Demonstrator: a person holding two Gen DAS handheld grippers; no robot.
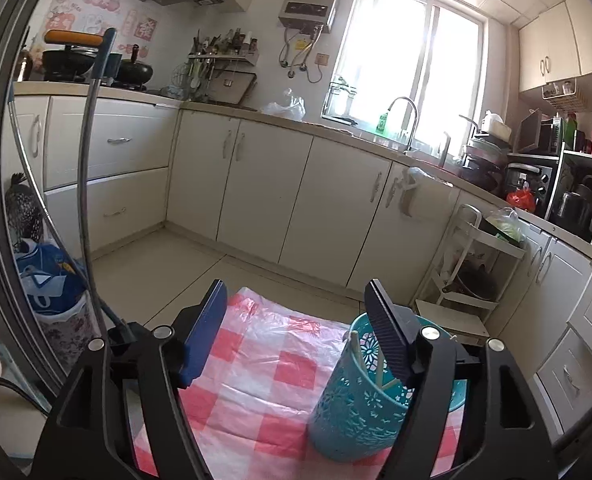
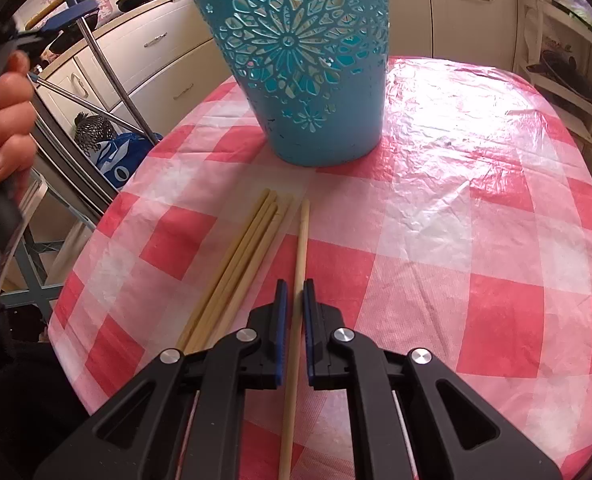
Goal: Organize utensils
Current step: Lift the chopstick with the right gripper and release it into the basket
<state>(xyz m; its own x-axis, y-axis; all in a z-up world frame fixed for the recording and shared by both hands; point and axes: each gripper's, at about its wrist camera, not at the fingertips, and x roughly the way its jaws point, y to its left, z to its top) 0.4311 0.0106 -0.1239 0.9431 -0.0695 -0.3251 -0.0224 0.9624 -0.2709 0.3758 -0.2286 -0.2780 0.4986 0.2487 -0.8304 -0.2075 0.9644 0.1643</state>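
A teal cut-out utensil holder (image 2: 308,68) stands upright on the red-and-white checked tablecloth (image 2: 476,208). In the left wrist view the holder (image 1: 360,408) holds two chopsticks (image 1: 355,354). My left gripper (image 1: 296,312) is open and empty above the table, its right finger over the holder's rim. My right gripper (image 2: 293,292) is low over the cloth, jaws narrowed around a single chopstick (image 2: 300,248) with a small gap still showing on each side. A bundle of several chopsticks (image 2: 239,264) lies just to its left.
Cream kitchen cabinets (image 1: 263,184) run along the far wall under a bright window. A white trolley rack (image 1: 468,272) stands right of the table. A metal chair frame (image 1: 85,168) and a blue bag (image 1: 47,280) are at the left edge.
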